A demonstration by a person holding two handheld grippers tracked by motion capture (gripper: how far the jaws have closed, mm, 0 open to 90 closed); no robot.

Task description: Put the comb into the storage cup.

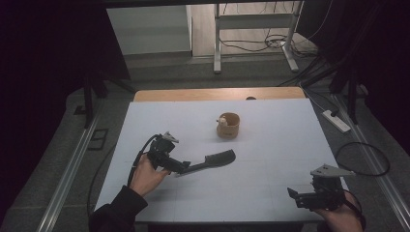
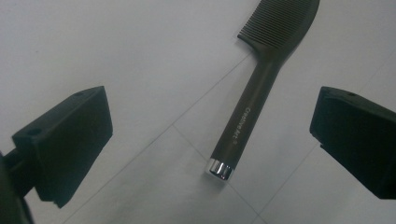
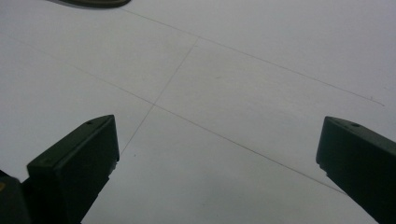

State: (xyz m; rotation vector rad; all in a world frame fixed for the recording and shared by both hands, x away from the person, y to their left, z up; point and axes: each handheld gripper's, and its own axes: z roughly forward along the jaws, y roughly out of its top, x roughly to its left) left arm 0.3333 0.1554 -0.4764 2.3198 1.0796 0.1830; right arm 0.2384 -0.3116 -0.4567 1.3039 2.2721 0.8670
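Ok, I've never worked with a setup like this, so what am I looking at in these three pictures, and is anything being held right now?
There is no robot arm here: a person holds a hand tool in each hand, each ending in two black jaws. The high view looks down on the white table from the person's side. The other two pictures come from cameras riding on the tools, looking along their jaws.

The left tongs sit at the handle end of a dark comb that lies flat on the table. In the left gripper view the jaws stand wide apart on either side of the handle, so it is not gripped. The right tongs hover open over bare table near the front right corner, holding nothing.

Farther back stands a small round wooden cup with something pale inside; what it is I cannot tell.
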